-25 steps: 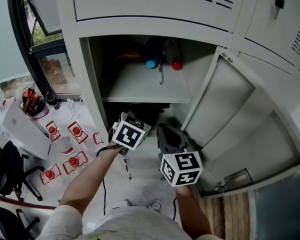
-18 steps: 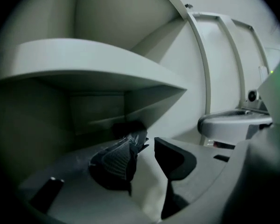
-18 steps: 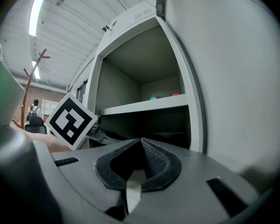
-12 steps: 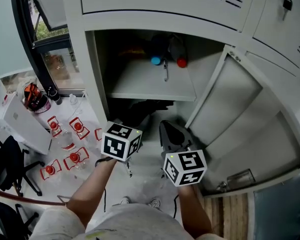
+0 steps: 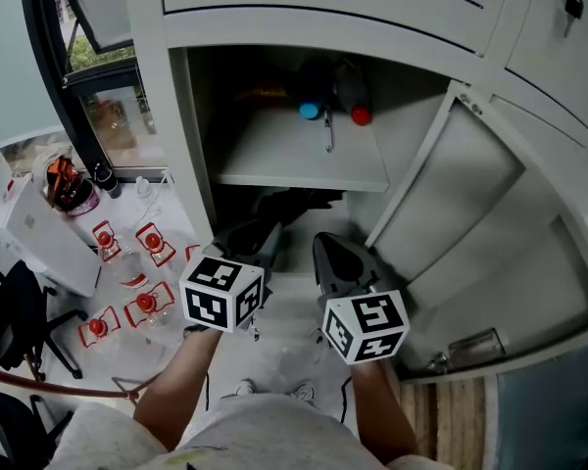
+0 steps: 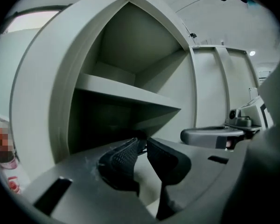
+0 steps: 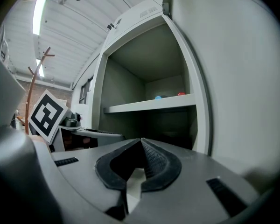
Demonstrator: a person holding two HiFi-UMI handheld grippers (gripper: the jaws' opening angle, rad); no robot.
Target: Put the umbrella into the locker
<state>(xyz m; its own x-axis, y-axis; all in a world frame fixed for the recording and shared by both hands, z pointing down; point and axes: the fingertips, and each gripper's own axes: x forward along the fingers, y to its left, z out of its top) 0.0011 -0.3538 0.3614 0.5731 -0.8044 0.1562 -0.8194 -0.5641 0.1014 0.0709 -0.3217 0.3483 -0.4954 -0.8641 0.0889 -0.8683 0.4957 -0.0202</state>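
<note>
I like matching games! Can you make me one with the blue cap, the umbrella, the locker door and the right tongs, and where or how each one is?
Things:
1. blue cap
2. umbrella
3. locker door
4. right tongs

Places or states:
A. shut, with nothing in them
B. on the shelf
C. under the shelf, in the dark bottom part
D. swung open to the right

Pairs: 1-B, 2-C, 3-D, 4-A.

Grey left gripper (image 6: 143, 143), right gripper (image 7: 141, 141) — black ribbed pads (image 6: 123, 155), marker cubes (image 5: 222, 293); shirt (image 5: 265, 439) seemingly pale.
</note>
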